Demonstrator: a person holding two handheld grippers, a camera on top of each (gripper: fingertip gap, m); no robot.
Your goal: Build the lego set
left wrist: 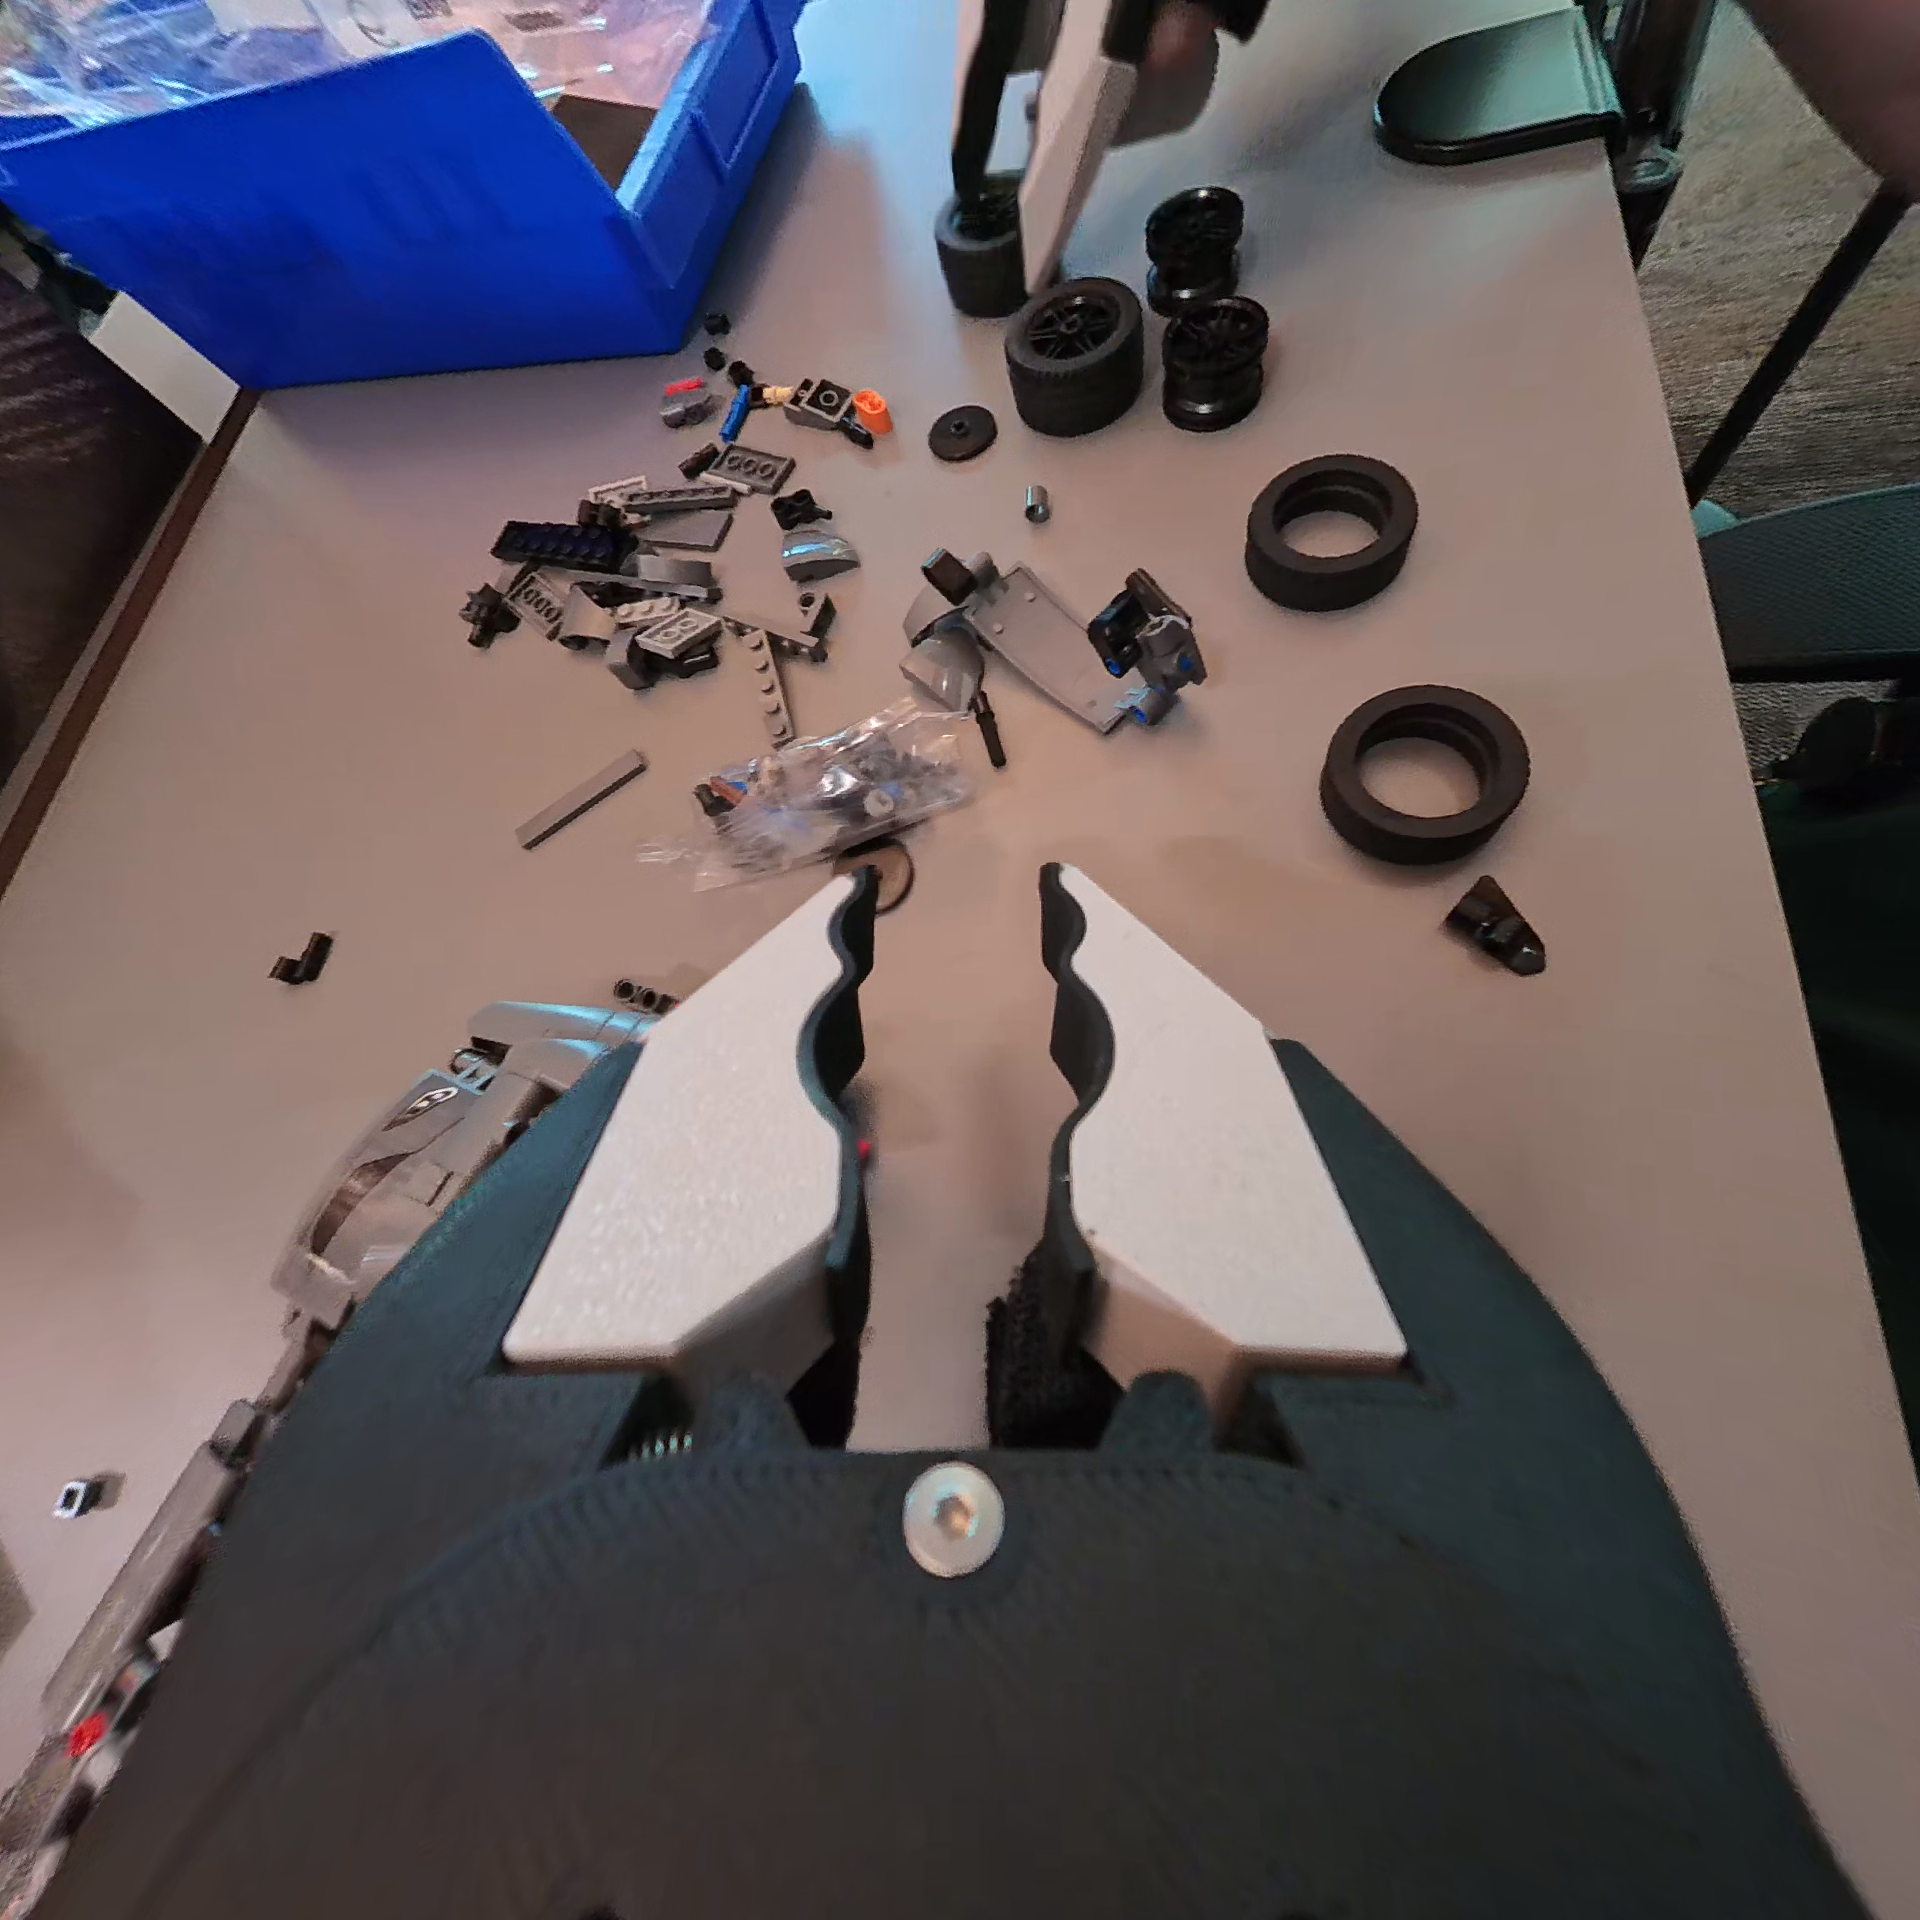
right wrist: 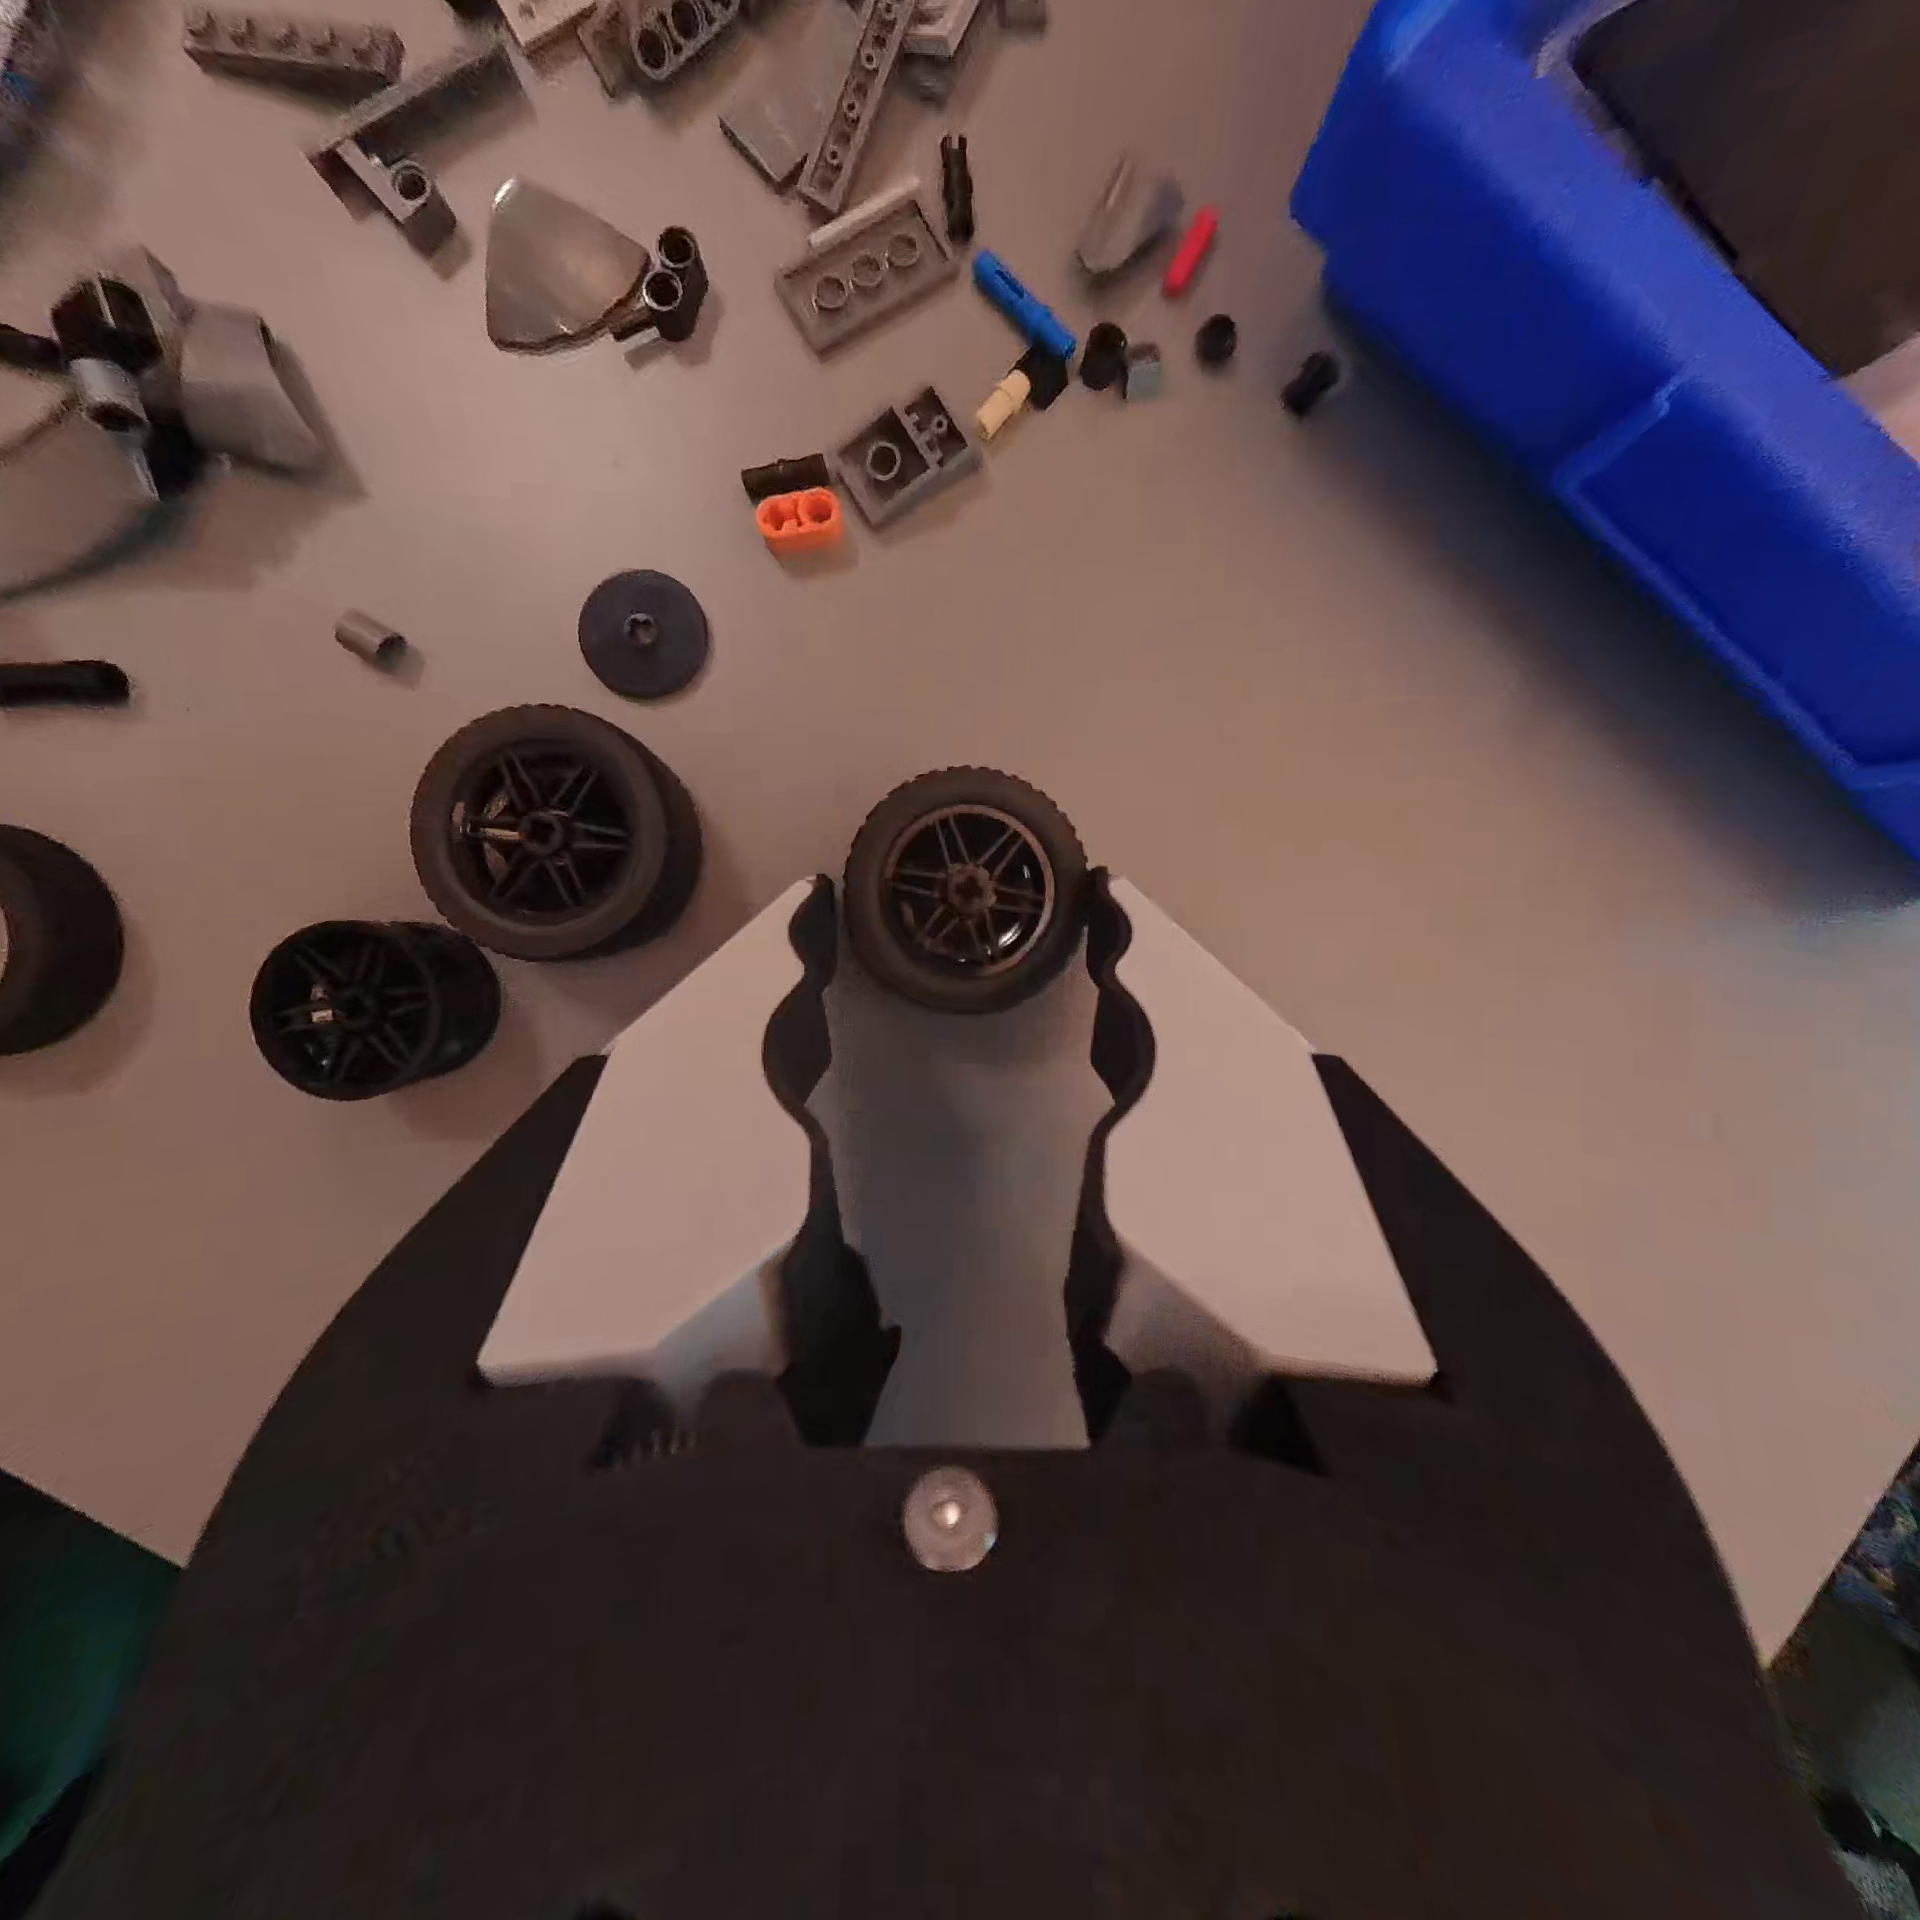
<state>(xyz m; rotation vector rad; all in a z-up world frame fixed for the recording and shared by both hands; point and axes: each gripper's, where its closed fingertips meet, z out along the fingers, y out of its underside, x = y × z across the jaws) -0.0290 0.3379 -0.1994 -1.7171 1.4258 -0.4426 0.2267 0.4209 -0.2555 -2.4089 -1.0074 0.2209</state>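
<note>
My right gripper (right wrist: pixel 958 896) is shut on a black wheel with a tyre (right wrist: pixel 961 888), its fingertips on either side of the tread. In the left wrist view it (left wrist: pixel 1003 234) stands at the far end with that wheel (left wrist: pixel 977 260) low at the table. My left gripper (left wrist: pixel 954 883) is open and empty above the table, just past a clear bag of small parts (left wrist: pixel 831 790). The grey car body (left wrist: pixel 416 1174) lies at its lower left, partly hidden by the gripper. A grey sub-assembly (left wrist: pixel 1049 644) lies ahead.
A blue bin (left wrist: pixel 395 208) stands at the far left and shows at the right of the right wrist view (right wrist: pixel 1621 343). Another wheel (right wrist: pixel 540 831), a bare rim (right wrist: pixel 358 1008), a black disc (right wrist: pixel 642 632), two loose tyres (left wrist: pixel 1330 530) (left wrist: pixel 1423 774) and scattered grey bricks (left wrist: pixel 623 582) lie about. The left gripper's tips are roughly 30 cm from the right gripper's.
</note>
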